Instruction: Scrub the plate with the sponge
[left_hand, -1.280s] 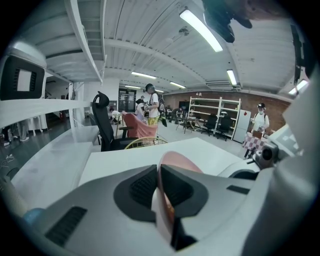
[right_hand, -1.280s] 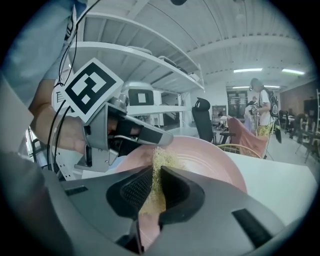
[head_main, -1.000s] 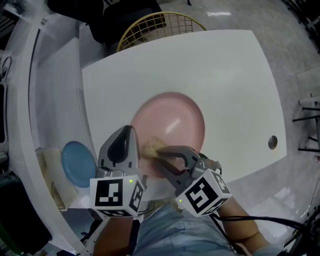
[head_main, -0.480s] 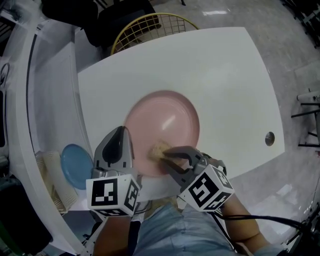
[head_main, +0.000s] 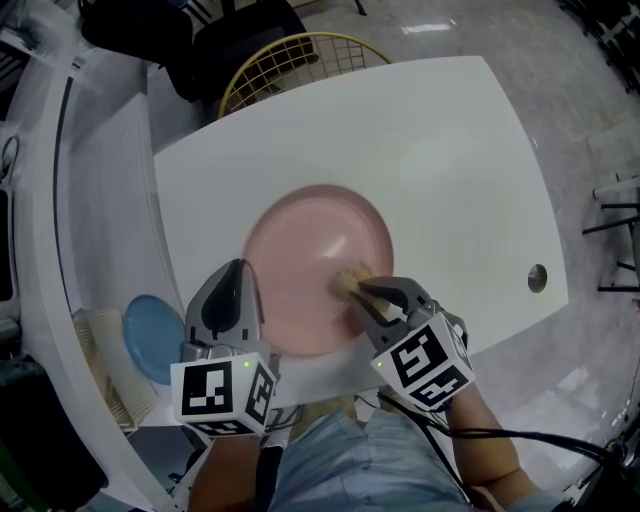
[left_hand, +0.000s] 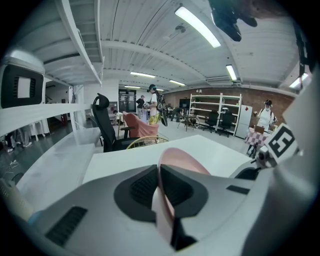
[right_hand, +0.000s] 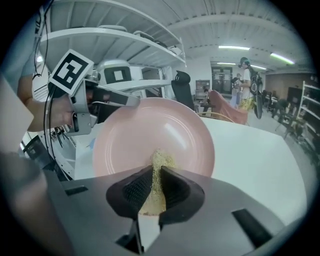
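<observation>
Scrub is looking under way. The right gripper (right_hand: 156, 187) is pinching the sponge (right_hand: 159, 161) and pressing it onto the pink plate (head_main: 300, 245), right of centre. The left gripper (left_hand: 157, 175) is clamping the plate's near rim on the surface (head_main: 450, 150). How much is already covered is not showing.

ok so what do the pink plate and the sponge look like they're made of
The pink plate is smooth and glossy, with a bright streak of reflected light across it. It could be glazed ceramic or hard plastic; the look leaves that open. The sponge is pale yellow-tan, coarse and fibrous with a ragged edge. It looks more like loofah or scouring fibre than smooth foam, though that is a guess.
</observation>
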